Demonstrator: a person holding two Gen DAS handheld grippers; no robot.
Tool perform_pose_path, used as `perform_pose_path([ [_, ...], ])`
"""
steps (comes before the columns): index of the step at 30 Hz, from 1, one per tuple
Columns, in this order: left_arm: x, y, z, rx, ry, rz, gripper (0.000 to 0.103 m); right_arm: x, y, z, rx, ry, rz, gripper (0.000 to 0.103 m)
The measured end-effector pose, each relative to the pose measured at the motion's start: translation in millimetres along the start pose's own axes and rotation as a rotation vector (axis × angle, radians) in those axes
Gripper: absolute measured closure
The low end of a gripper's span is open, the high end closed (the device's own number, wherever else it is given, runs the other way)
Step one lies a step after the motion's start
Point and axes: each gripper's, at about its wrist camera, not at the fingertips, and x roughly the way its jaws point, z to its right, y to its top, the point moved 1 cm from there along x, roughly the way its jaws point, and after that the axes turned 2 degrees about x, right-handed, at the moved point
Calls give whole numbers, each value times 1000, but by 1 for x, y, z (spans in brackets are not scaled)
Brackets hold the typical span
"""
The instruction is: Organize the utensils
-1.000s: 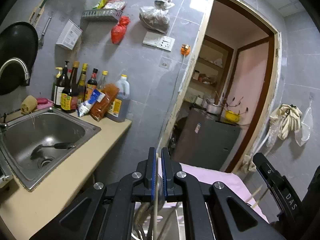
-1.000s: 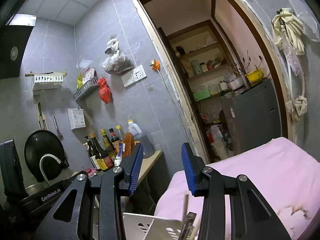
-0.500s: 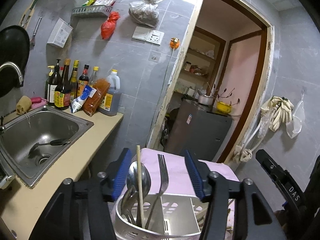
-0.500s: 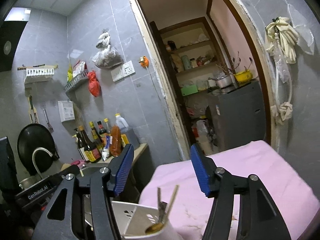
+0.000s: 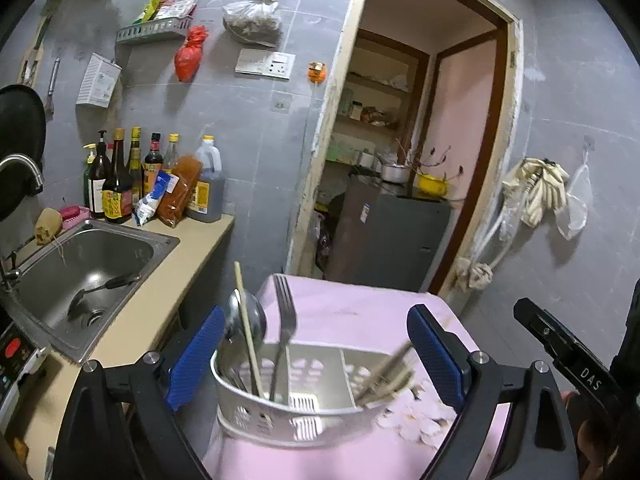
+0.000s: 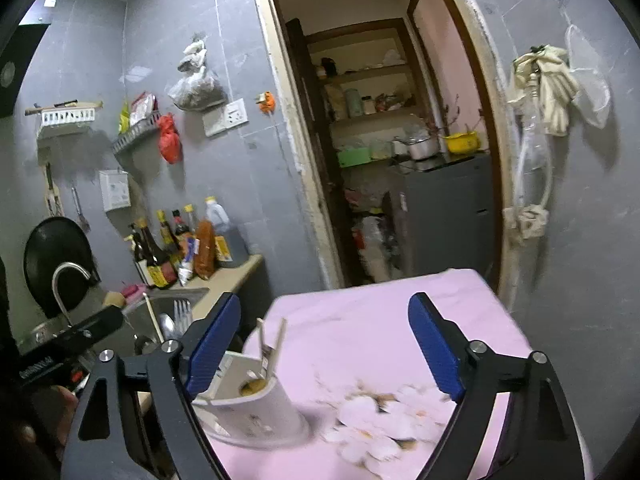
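Observation:
A white slotted utensil caddy [image 5: 288, 408] stands on a pink cloth-covered table [image 5: 360, 312]. Its left compartment holds a spoon [image 5: 244, 320], a fork [image 5: 285, 320] and a wooden chopstick [image 5: 248, 328]; its right compartment holds blurred chopsticks [image 5: 388, 372]. My left gripper [image 5: 316, 356] is open and empty, its blue pads either side of the caddy without touching it. My right gripper [image 6: 324, 344] is open and empty above the table, with the caddy [image 6: 256, 400] at its lower left.
A steel sink [image 5: 80, 264] with a ladle in it sits in a beige counter [image 5: 160, 304] at left, sauce bottles [image 5: 120, 184] behind. An open doorway [image 5: 400, 160] leads to a dark cabinet. Grey tiled walls carry shelves and bags.
My left gripper opened from shut and drew back from the caddy. My right gripper opened wider. Both views pulled back and the caddy now stands free on the table.

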Motion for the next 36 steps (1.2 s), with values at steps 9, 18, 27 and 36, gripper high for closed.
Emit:
perform_pose_path([
  [9, -48, -15, 20, -4, 46, -28, 4, -62, 4, 26, -49, -43, -41, 2],
  [18, -93, -41, 39, 28, 95, -59, 4, -126, -13, 44, -91, -55, -88, 2],
  [27, -129, -64, 49, 32, 89, -72, 4, -177, -26, 52, -91, -98, -85, 2],
  [36, -156, -78, 55, 48, 83, -62, 4, -203, -32, 49, -109, -84, -82, 2],
])
